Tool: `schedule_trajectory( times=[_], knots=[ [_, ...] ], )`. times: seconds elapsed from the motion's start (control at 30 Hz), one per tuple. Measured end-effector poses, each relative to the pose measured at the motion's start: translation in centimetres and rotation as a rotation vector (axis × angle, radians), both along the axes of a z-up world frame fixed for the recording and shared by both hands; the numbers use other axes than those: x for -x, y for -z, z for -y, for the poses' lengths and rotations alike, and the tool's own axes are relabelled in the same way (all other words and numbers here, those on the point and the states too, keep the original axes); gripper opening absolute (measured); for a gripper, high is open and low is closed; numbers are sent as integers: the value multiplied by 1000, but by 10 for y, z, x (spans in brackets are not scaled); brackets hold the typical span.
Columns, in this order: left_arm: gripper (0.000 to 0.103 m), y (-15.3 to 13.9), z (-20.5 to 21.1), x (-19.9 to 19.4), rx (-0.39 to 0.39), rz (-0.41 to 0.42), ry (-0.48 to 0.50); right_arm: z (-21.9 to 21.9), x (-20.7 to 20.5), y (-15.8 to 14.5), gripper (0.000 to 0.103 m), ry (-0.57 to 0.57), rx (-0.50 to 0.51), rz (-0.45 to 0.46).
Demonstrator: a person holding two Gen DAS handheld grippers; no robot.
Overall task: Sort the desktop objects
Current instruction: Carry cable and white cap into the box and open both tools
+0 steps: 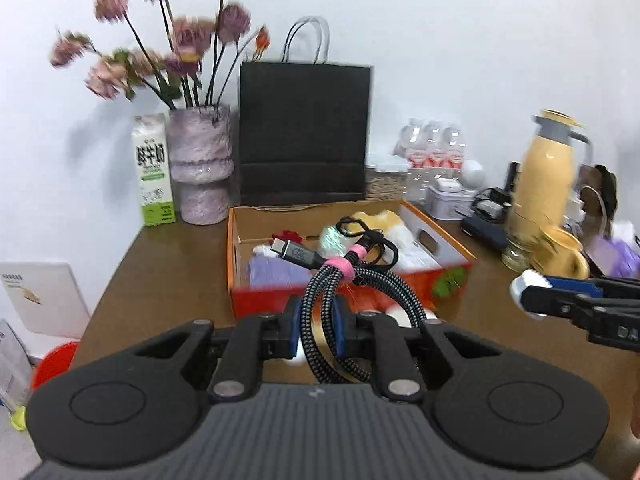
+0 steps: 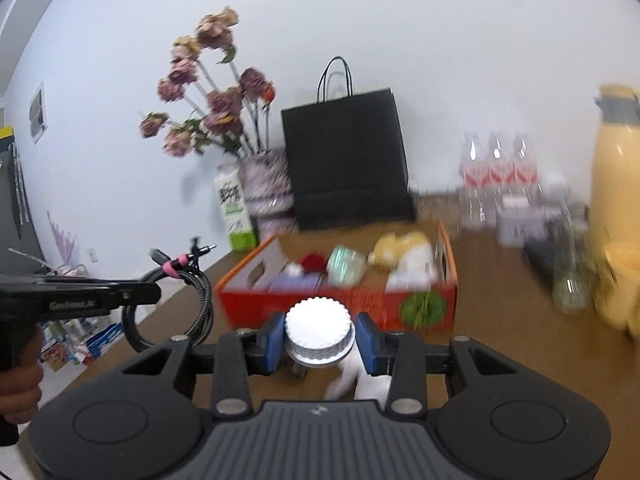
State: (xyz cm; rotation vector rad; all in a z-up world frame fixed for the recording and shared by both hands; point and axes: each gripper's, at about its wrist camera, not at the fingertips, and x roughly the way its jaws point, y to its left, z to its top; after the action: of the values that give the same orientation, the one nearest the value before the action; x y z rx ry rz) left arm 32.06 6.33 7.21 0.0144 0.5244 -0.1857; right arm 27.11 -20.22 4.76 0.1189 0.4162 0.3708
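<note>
My left gripper is shut on a coiled black braided cable bound with pink straps, its plug sticking up toward the orange box. The same cable hangs from that gripper at the left of the right wrist view. My right gripper is shut on a small bottle with a white ribbed cap; the body below is mostly hidden. From the left wrist view, the right gripper shows at the right edge with the white cap. The orange box holds a yellow plush, a purple item and other things.
Along the wall stand a milk carton, a vase of pink flowers, a black paper bag and water bottles. A yellow jug, yellow cup and small boxes crowd the right. The brown table ends at left.
</note>
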Motion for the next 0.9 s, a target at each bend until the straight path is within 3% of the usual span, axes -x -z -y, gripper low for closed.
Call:
schedule_trajectory(
  times=[0.13, 0.23, 0.43, 0.57, 0.7, 0.77, 0.83, 0.9],
  knots=[
    [17, 7, 0, -98, -77, -83, -28, -11, -85, -14, 37, -11, 20, -26],
    [17, 27, 0, -160, -81, -189, -8, -22, -161, -10, 37, 3, 19, -128],
    [17, 69, 4, -240, -203, -328, -9, -46, -292, 26, 37, 29, 78, -354],
    [19, 88, 4, -255, -270, -366, -10, -57, -330, 58, 37, 71, 146, -420],
    [20, 95, 13, -246, -357, -370, 57, -62, -338, 79, 38, 71, 194, -452],
    [21, 92, 12, -247, -332, -380, 52, -61, -340, 80, 39, 77, 192, -459],
    [21, 84, 6, -249, -288, -393, 37, -58, -338, 74, 58, 87, 164, -438],
    [21, 70, 1, -244, -256, -388, 27, -55, -334, 64, 59, 107, 158, -428]
  ],
)
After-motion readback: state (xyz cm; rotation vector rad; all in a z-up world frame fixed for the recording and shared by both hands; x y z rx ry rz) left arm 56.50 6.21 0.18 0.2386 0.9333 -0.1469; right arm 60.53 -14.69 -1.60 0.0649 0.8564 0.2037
